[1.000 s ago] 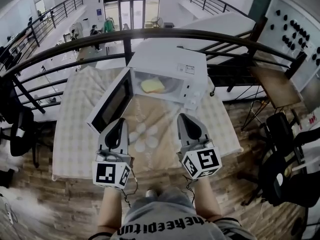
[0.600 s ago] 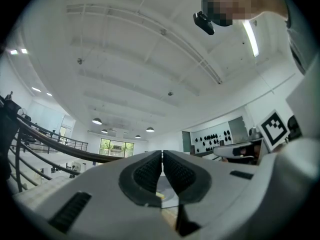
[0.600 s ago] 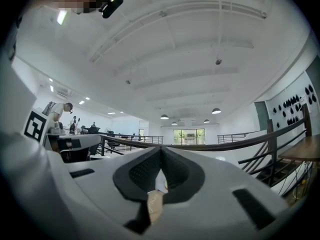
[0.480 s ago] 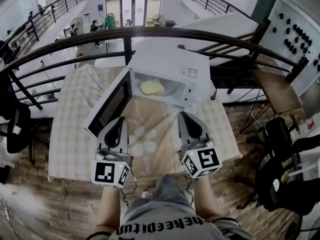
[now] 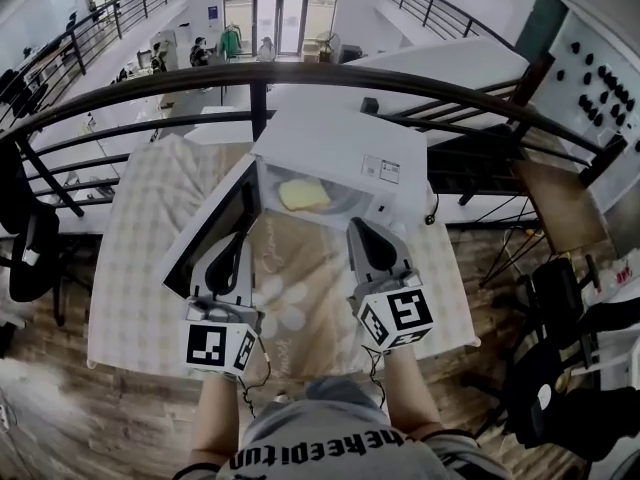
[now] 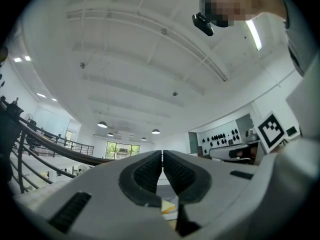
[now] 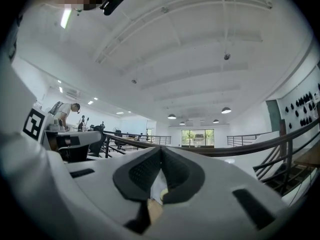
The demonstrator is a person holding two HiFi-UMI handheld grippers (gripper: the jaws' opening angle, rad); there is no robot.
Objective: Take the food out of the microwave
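Observation:
The white microwave (image 5: 345, 148) stands on the table with its door (image 5: 212, 226) swung open to the left. Inside, the yellow food (image 5: 303, 194) lies on a pale plate. My left gripper (image 5: 241, 236) hovers just in front of the open door, jaws shut and empty. My right gripper (image 5: 357, 231) is level with it, in front of the microwave's control side, also shut and empty. In the left gripper view the pads (image 6: 150, 171) meet, and a sliver of the yellow food (image 6: 168, 206) shows below them. The right gripper view shows pads (image 7: 145, 171) pressed together.
A checked cloth (image 5: 135, 258) covers the table, with a beige mat (image 5: 300, 268) printed with pale round spots in front of the microwave. A dark curved railing (image 5: 300, 73) runs behind. Black chairs (image 5: 25, 253) stand left; a wooden side table (image 5: 560, 183) stands right.
Both grippers have moved forward together toward the open microwave, and the microwave now sits nearer in the head view. Both stay shut.

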